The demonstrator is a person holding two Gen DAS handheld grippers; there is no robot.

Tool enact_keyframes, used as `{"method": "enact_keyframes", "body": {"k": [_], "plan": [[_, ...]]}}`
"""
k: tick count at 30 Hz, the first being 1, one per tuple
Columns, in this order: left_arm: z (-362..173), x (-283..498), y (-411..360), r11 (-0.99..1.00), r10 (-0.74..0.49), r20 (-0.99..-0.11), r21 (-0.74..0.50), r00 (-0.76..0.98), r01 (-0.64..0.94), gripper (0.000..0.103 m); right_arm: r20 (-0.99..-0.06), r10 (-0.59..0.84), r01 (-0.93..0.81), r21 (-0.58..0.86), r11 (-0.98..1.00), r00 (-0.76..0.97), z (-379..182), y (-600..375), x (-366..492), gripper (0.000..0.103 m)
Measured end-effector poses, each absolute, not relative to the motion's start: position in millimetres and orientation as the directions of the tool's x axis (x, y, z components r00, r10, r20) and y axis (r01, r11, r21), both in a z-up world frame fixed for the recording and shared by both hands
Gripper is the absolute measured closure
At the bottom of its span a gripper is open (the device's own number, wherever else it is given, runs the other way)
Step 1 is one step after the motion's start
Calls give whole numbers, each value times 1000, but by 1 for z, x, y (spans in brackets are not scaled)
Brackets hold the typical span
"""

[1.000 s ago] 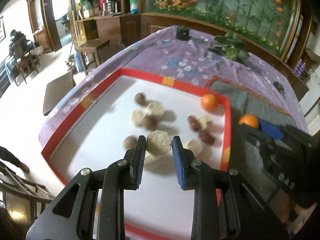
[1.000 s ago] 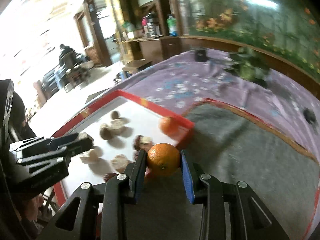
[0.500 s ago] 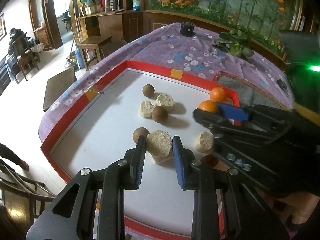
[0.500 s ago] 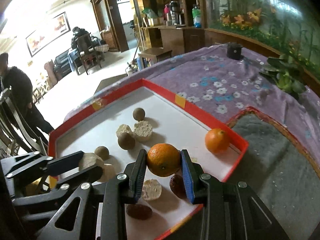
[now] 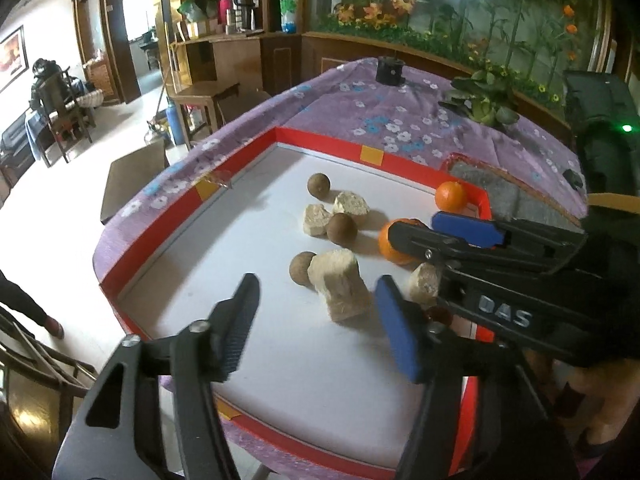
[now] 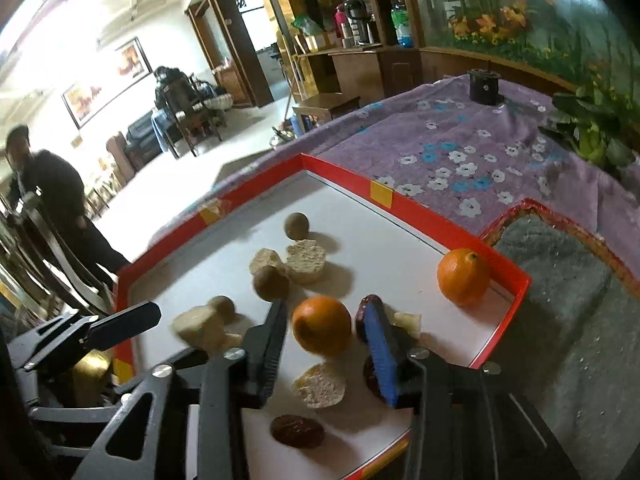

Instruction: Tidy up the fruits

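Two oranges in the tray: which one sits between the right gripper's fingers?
The near orange, mid-tray between the open right gripper fingers. The other orange sits alone in the tray's far corner.

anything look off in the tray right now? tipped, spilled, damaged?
Nothing spilled or broken. One oddity: the beige block ahead of the open left gripper lies tilted against a brown ball, not flat. The orange sits loose between the open right gripper's fingers on the white tray.
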State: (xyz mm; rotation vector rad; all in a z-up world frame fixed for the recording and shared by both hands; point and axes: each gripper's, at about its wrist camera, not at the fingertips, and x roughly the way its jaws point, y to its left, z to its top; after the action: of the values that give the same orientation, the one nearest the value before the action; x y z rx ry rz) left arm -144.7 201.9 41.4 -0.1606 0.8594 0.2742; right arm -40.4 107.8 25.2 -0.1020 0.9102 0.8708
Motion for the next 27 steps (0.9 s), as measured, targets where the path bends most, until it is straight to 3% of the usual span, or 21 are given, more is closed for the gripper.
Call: {"method": "enact_keyframes", "body": {"k": [9,14,16,27], "plan": [[46,-147,187,945,232,-736,17,636,-326,40,-673,594,-663,202,721,441,52,75,-68,54],[57,-150,174,945,241,-708,16,663,-326,40,-617,534,-613,104,784,579,70,47,-88,48],[61,-151,167,951,233,-704,21,670,-309,40,-605,537,-605,112,788,588,74,37,-94,42],[81,-165,143,959,232,-668,35,707,-283,40,-577,543,-578,145,803,610,84,1,-115,42]]}}
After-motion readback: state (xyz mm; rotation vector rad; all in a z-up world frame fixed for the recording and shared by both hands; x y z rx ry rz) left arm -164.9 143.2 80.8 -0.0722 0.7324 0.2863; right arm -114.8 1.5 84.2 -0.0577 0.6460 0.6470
